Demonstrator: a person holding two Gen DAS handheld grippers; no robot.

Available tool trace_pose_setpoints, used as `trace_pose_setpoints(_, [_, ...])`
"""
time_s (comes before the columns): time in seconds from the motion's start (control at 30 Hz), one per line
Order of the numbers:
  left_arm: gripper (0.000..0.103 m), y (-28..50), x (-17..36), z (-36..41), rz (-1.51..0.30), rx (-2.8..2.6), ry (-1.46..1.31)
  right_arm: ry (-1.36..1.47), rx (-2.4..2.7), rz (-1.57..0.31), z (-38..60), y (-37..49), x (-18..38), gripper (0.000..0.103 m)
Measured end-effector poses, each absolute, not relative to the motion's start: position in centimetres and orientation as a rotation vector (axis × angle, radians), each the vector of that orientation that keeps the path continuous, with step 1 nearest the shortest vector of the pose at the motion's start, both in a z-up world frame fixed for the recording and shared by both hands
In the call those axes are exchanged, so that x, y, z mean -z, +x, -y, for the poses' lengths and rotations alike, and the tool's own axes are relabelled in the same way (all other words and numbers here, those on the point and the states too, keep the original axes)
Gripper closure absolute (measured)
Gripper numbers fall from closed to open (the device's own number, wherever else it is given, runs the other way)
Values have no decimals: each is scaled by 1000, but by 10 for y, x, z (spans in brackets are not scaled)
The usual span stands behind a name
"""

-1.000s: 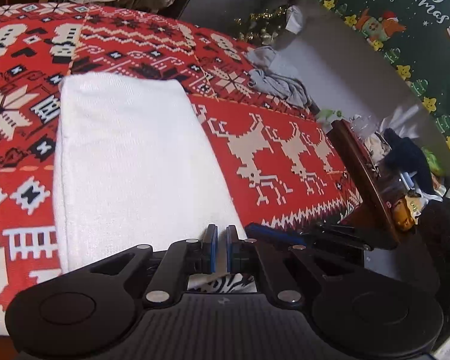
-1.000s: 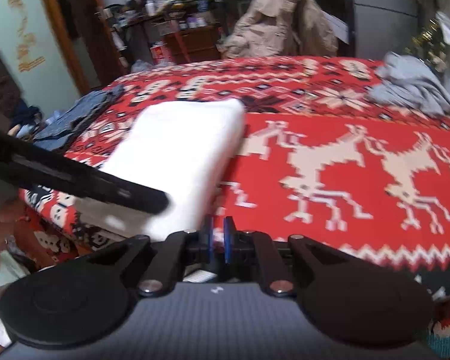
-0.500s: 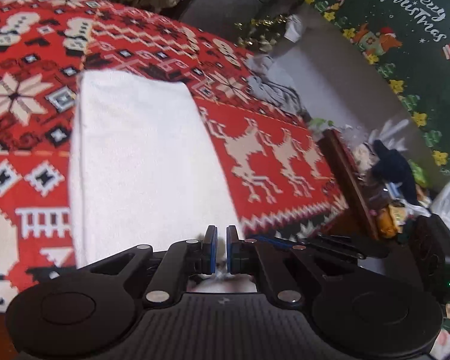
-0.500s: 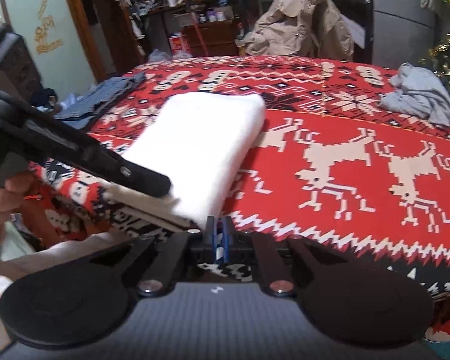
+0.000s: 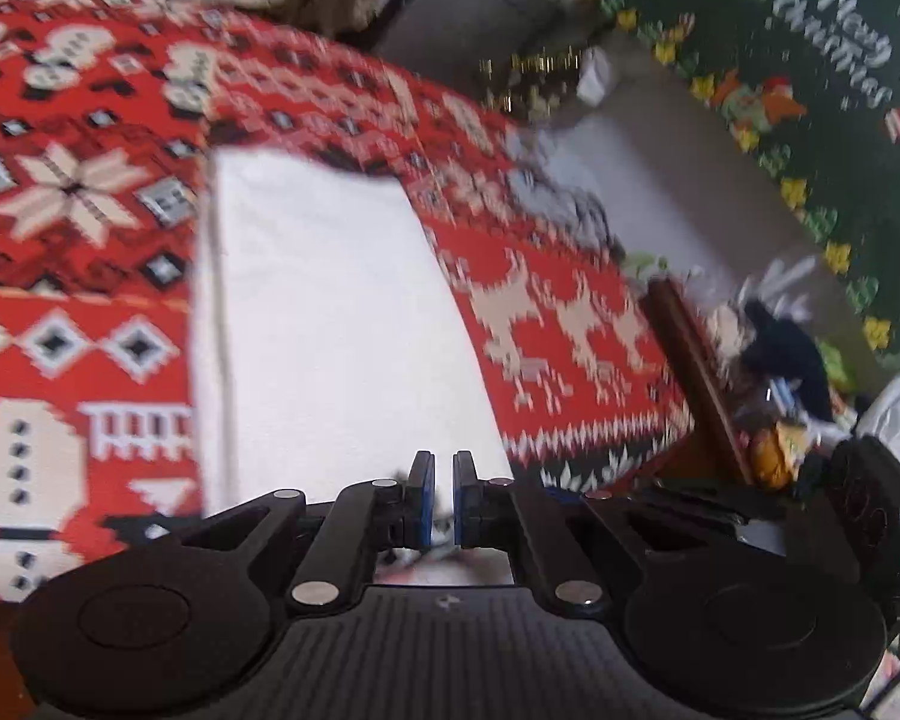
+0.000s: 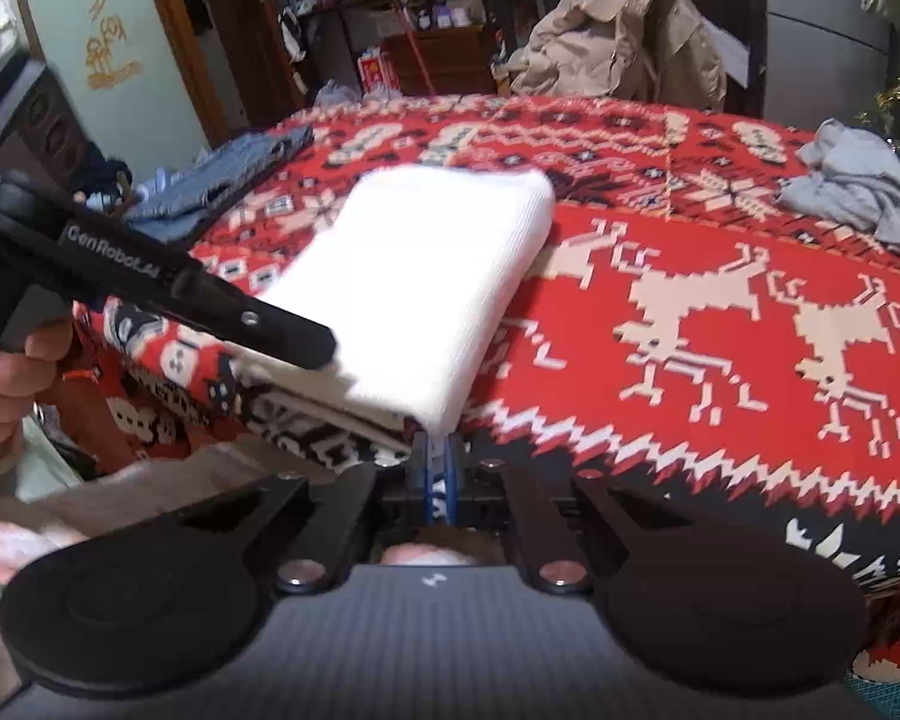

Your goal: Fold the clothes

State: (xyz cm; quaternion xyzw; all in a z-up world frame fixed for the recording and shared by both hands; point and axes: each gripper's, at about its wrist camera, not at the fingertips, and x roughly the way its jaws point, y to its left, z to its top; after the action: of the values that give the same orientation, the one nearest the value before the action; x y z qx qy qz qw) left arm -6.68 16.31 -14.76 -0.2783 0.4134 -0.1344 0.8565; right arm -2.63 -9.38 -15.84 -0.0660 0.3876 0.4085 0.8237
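Observation:
A folded white cloth [image 5: 330, 312] [image 6: 426, 276] lies lengthwise on the red Christmas-patterned table cover [image 6: 720, 228], and its near end reaches the table's front edge. My left gripper [image 5: 444, 498] is shut on that near end. In the right wrist view the left gripper [image 6: 321, 351] sits at the cloth's near left side, held by a hand [image 6: 6, 372]. My right gripper [image 6: 438, 468] is shut on the cloth's near right corner, where the layers meet the blue pads.
A crumpled grey garment [image 6: 858, 192] [image 5: 558, 192] lies at the far right of the table. Blue jeans [image 6: 228, 180] hang at the far left edge. Beyond are a beige jacket [image 6: 618, 30], cluttered shelves, a wooden board [image 5: 690, 360] and a green Christmas mat [image 5: 810, 90].
Both grippers have drawn back toward the table's front edge with the cloth's near end in them. The cloth has slid with them, and its end now reaches the edge.

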Motion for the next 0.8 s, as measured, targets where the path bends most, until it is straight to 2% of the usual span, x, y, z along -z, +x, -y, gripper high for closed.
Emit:
trace_pose_setpoints(0.13, [99,-69,154,-188,-802,215,-648,-88,-886,-790,89,-27,144,96])
trace_pose_setpoints(0.33, [99,-76,174,-206,-842,112,-682,-118,-897,-731,47,-19,142,96])
trace_pose_setpoints(0.53, [100,-93,174,-216,-814,108,-735,-157,-957,-786,3,-15,162,95])
trace_pose_setpoints(0.73, [90,-78,173,-232,-745,118,-796,-174,-975,-767,0,-19,157,95])
trace_pose_setpoints(0.8, [82,-67,175,-234,-748,118,-793,-158,-954,-766,3,-14,154,95])
